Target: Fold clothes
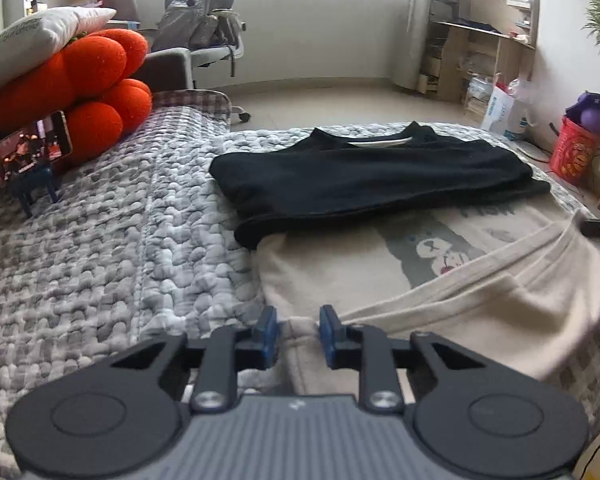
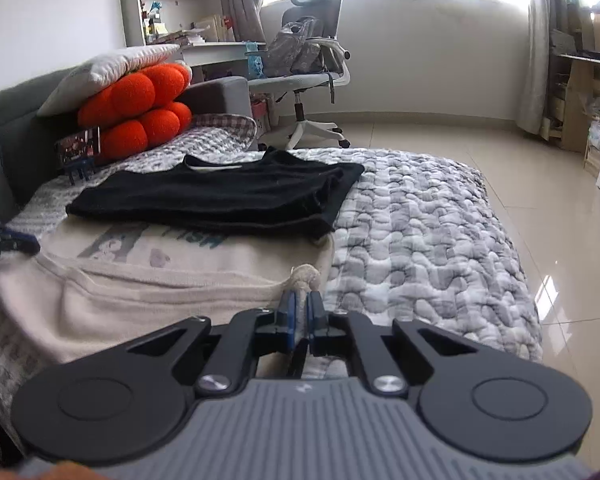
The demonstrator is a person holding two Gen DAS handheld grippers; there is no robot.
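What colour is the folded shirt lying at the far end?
Black, with a pale strip inside the collar; clearest in the right wrist view.

The right gripper (image 2: 301, 300) is pinched on a corner of the cream shirt (image 2: 139, 276), bunching the cloth above its tips. Beyond the shirt lies the folded black shirt (image 2: 219, 196), overlapping its far edge on the grey quilt (image 2: 428, 232)

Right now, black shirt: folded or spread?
Folded. The black shirt lies as a compact rectangle with stacked layers at its edge, collar up, resting partly on the cream shirt.
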